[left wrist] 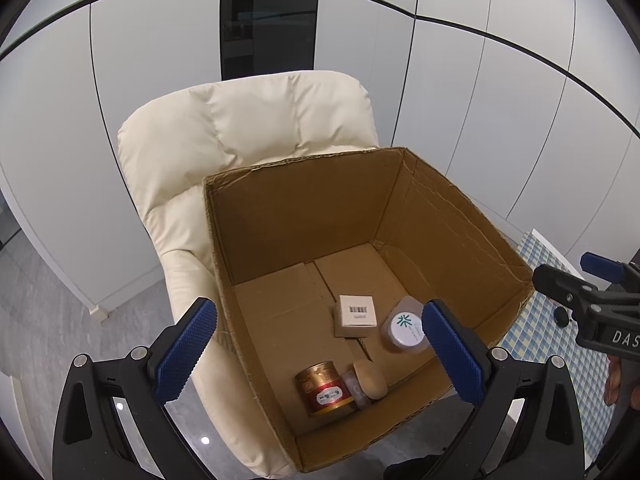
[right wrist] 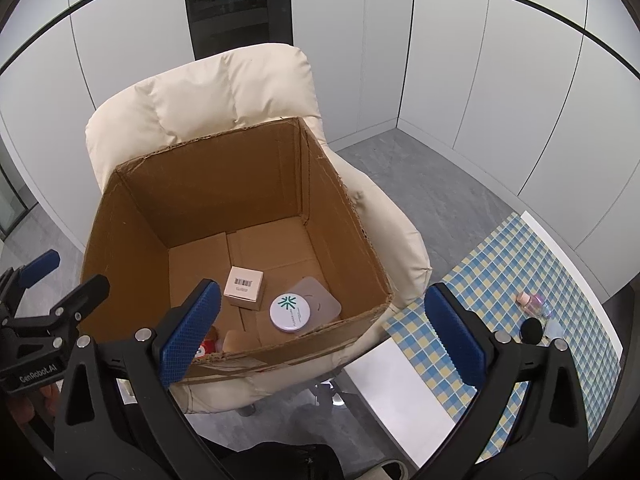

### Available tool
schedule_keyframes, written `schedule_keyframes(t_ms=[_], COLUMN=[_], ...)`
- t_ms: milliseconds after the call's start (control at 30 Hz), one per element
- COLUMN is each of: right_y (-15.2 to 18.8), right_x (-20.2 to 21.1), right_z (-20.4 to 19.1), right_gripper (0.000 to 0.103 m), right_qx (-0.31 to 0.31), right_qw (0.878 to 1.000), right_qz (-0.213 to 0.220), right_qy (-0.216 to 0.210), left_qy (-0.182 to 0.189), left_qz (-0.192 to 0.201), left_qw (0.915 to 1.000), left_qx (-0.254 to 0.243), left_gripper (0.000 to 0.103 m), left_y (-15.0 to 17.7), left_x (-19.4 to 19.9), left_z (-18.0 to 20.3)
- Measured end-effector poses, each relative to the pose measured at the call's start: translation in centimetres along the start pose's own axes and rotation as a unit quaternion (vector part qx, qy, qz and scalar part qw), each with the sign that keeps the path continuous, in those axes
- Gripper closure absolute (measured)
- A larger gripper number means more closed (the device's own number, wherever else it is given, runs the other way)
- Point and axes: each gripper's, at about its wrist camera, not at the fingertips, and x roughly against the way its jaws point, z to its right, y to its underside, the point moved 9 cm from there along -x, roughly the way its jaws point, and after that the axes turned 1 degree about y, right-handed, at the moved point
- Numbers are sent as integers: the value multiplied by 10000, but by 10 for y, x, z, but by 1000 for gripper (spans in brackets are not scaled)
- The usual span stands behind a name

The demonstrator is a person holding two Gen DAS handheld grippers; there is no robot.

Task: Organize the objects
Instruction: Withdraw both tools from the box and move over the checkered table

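Both tools gape, nothing between pads: left tool [left wrist: 318,354], right tool [right wrist: 322,334]. Jar [right wrist: 289,312], can [left wrist: 325,389] lie in box [right wrist: 344,208], frame centre. Bottle [right wrist: 534,305] on desk [right wrist: 500,264], right edge. Risk: box perches on chair [right wrist: 208,92]; knock against rim could tip it.

Brown cardboard box [left wrist: 304,220] sits before you on a cream chair [left wrist: 248,120]. Inside it: a red-and-gold tin [left wrist: 325,389], a tan rounded thing [left wrist: 371,378] just right of the tin, a beige small carton [left wrist: 357,311] with a black barcode, and a white lid [left wrist: 407,330] bearing a green mark. Your hand-held gripper [right wrist: 320,336] has blue dimpled pads on black arms. To your right, the counter [right wrist: 516,268] wears a blue-and-yellow check. Pale grey wall panels [right wrist: 440,60] at the far side, with black seams.
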Motion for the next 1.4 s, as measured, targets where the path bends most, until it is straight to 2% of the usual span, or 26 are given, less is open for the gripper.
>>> schedule_keyframes(t_ms=[1400], right_y=[43], right_x=[36], right_z=[129], right_gripper=[0], right_qx=[-776], right_qw=[9944], right_qz=[1], right_qy=[714], left_qy=[665], left_qz=[-129], left_qw=[9952], left_qx=[-702], left_gripper=[1], left_y=[0], left_x=[-15], left_z=[131])
